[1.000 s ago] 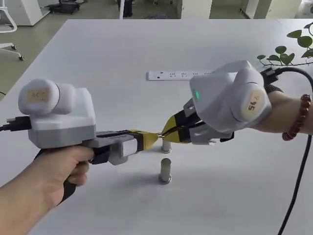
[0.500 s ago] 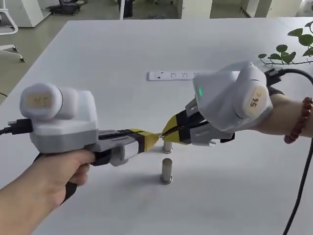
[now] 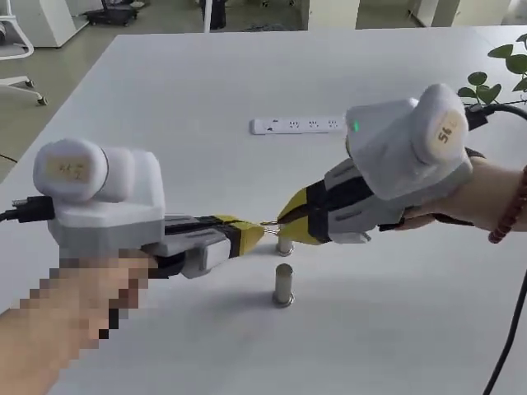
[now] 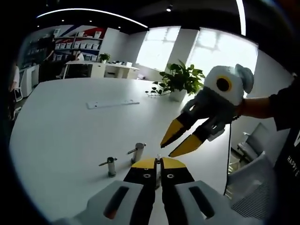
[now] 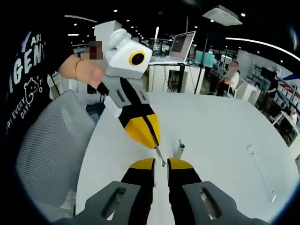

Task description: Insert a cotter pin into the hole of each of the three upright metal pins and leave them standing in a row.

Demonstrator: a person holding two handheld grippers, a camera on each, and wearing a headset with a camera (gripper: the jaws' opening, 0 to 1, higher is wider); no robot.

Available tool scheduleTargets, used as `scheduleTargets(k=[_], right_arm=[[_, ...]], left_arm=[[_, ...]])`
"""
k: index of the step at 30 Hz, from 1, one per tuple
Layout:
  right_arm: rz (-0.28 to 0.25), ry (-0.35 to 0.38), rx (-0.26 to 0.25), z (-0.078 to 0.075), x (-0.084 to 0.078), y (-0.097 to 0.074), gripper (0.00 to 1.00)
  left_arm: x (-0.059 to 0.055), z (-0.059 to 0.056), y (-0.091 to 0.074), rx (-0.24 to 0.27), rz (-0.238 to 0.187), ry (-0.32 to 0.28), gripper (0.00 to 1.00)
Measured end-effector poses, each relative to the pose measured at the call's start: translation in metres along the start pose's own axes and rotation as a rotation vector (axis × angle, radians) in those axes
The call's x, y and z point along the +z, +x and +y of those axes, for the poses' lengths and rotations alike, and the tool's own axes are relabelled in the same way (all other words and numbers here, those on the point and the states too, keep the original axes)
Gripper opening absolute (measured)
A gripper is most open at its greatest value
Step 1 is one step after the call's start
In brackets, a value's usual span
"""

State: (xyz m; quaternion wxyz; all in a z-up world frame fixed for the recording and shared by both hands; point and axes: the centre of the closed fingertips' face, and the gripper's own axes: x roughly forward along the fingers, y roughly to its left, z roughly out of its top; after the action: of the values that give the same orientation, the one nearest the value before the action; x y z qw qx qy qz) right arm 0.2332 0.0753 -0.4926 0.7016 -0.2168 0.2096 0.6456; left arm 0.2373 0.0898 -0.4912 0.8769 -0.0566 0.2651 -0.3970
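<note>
The cotter pin (image 3: 270, 224) is up in the air, a thin sliver of metal bridging the gap between the two yellow-tipped noses. The left gripper (image 3: 252, 232) has it: jaws pressed together on one end, and the right gripper view shows the pin sticking out from that tip. The right gripper (image 3: 291, 227) comes in from the other side with its jaws slightly parted around the free end, not yet clamped on it.

Here's the relation that matters. The pin's long axis lies roughly level, running from the left tip across to the right one. Just below that meeting point stands the far metal pin (image 3: 285, 246), upright on the table (image 3: 165, 99). The near metal pin (image 3: 282, 285) stands just in front of it, closer to the person. Both tips sit about equally close to the far one, so my guess is the handover has to settle first.

The count: one cotter pin in the jaws and two upright metal pins. In the left gripper view each carries a thin crosspiece (image 4: 133, 151) near its top. I judge those to be cotter pins already seated, though they are too small to be sure.

Further out, there's one power strip (image 3: 296, 125) and one potted plant (image 3: 490, 82).
</note>
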Motion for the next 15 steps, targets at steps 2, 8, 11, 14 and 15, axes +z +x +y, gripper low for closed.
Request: scheduleTargets(k=[2, 8, 11, 14, 15], right_arm=[[-0.021, 0.076, 0.002, -0.002, 0.0, -0.002, 0.08], [-0.077, 0.282, 0.07, 0.003, -0.002, -0.007, 0.12], [-0.086, 0.298, 0.1, 0.007, -0.004, -0.01, 0.12], [-0.098, 0.315, 0.175, 0.021, -0.004, -0.014, 0.1], [-0.099, 0.325, 0.181, 0.022, -0.005, -0.015, 0.11]], left_arm=[[-0.001, 0.0, -0.002, -0.003, 0.0, 0.0, 0.0], [-0.005, -0.003, -0.005, -0.033, 0.008, 0.038, 0.0], [-0.006, -0.009, -0.006, -0.067, -0.003, 0.054, 0.0], [-0.005, -0.02, -0.007, -0.123, -0.017, 0.071, 0.0], [-0.004, -0.022, -0.008, -0.13, -0.018, 0.091, 0.0]])
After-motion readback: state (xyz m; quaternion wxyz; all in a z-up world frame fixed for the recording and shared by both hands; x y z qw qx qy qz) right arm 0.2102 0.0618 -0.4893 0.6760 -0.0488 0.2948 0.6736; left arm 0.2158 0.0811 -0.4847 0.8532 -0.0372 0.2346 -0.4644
